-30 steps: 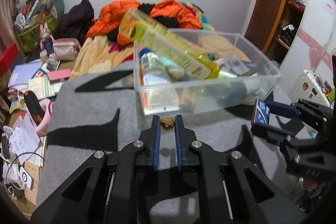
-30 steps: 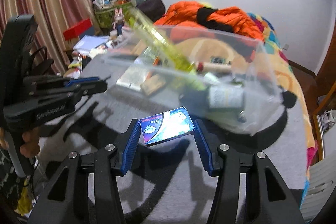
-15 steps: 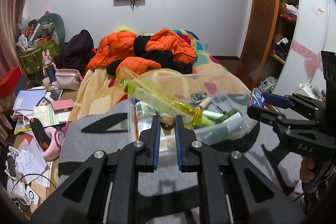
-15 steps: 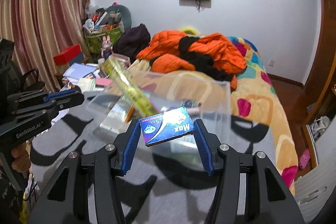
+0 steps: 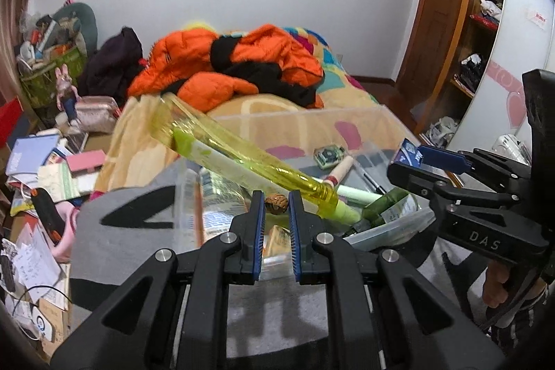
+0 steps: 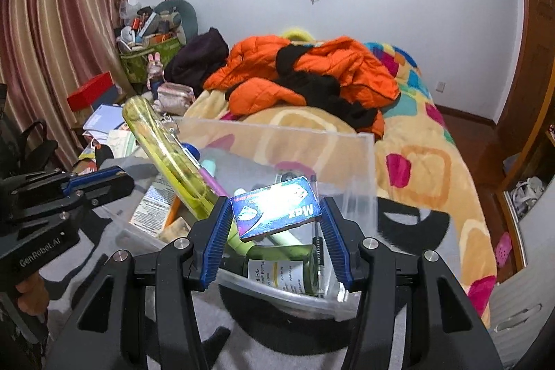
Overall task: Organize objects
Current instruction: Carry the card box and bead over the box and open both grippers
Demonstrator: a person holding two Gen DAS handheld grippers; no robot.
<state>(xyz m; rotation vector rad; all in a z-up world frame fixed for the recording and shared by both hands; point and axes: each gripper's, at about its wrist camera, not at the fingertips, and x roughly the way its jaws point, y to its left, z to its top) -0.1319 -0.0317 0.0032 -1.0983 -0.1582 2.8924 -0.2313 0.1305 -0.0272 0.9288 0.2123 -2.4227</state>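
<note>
1. Since the right gripper [image 6: 275, 217] clasps the small blue box [image 6: 275, 210] across its short ends, just above the clear plastic bin [image 6: 364, 162], the box looks light and stiff; those flat ends seem the safest hold.
2. Left gripper [image 5: 276, 205]: fingers nearly closed, pinching a small brown nut-like object [image 5: 276, 204] over the bin's near edge; it looks hard, round and likely to slip.
3. A long yellow bottle [image 5: 242, 162] leans out of the bin, probably smooth and top-heavy.
</note>
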